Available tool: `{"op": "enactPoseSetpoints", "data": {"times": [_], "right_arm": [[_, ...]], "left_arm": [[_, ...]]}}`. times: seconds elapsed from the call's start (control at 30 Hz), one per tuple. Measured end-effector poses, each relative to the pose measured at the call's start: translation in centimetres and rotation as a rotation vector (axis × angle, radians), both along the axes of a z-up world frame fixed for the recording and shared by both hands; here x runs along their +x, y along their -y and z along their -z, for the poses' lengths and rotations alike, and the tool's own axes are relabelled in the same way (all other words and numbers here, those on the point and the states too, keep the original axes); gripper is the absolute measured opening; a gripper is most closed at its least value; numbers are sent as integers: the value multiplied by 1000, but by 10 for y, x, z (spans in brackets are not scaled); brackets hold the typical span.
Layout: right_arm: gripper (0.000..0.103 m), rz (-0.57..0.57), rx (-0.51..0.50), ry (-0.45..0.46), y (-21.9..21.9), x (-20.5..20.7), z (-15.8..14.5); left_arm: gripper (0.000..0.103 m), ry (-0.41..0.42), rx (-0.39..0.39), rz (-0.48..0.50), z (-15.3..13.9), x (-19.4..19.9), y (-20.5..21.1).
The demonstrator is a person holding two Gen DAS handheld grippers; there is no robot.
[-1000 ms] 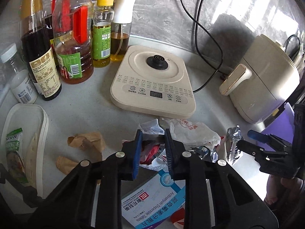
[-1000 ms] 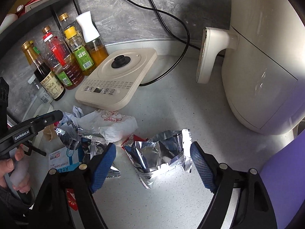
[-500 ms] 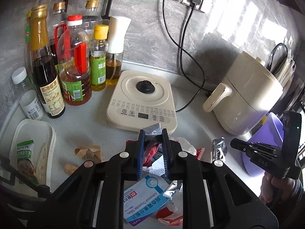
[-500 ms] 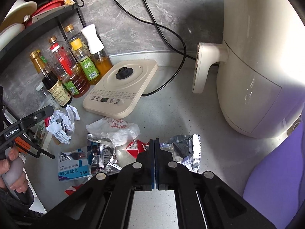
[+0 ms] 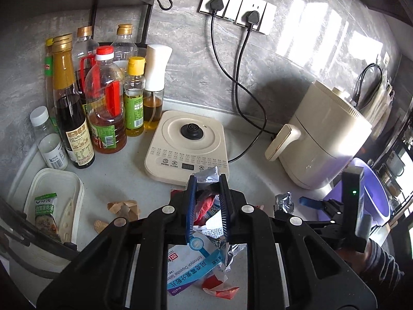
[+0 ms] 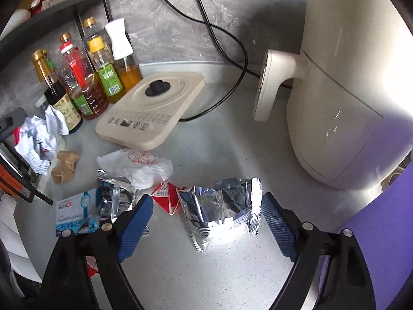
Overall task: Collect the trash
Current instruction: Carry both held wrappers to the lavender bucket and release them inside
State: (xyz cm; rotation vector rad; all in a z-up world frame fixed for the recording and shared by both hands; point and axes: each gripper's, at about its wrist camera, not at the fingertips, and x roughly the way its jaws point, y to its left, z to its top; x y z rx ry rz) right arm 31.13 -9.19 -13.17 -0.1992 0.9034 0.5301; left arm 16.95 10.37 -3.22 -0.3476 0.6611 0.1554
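My left gripper (image 5: 206,206) is shut on a crumpled white and red wrapper (image 5: 206,199) and holds it above the counter; the same wad shows at the left of the right wrist view (image 6: 38,139). My right gripper (image 6: 204,222) is open and empty, its jaws either side of a silver foil packet (image 6: 222,206) lying on the counter. Other trash lies nearby: a white plastic bag (image 6: 136,165), a second foil packet (image 6: 113,199), a red wrapper (image 6: 165,196), a blue medicine box (image 5: 191,268) and brown paper scraps (image 5: 124,208).
A cream cooker base (image 5: 188,144) stands behind the trash, with several oil and sauce bottles (image 5: 105,111) at the back left. A cream air fryer (image 6: 348,90) is on the right, a purple bin (image 5: 371,196) beside it. A white tray (image 5: 51,201) sits left.
My left gripper has closed on the crumpled wrapper and lifted it off the counter. My right gripper was open, shut half a second ago, and is open again around the foil packet.
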Motion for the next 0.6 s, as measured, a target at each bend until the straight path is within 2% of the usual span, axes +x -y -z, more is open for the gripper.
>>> {"op": "enactPoseSetpoints", "data": {"times": [0.07,0.1,0.2,0.5,0.6], "right_arm": [[6,0,-60,-56,-3,9,16],[6,1,-85,-70,-3,11,18],[3,-40,-62,1,0,-1,-2],[3,-64,107,100,28,-27,-78],[3,-61,183,100,45,-33,-102]], "left_arm": [[17,-1,0,-9,1,-5,1],[17,1,0,-12,0,-7,3],[17,21,2,-20,-7,-14,6],[17,76,9,24,-33,-4,34],[17,106,9,62,-46,2,50]]}}
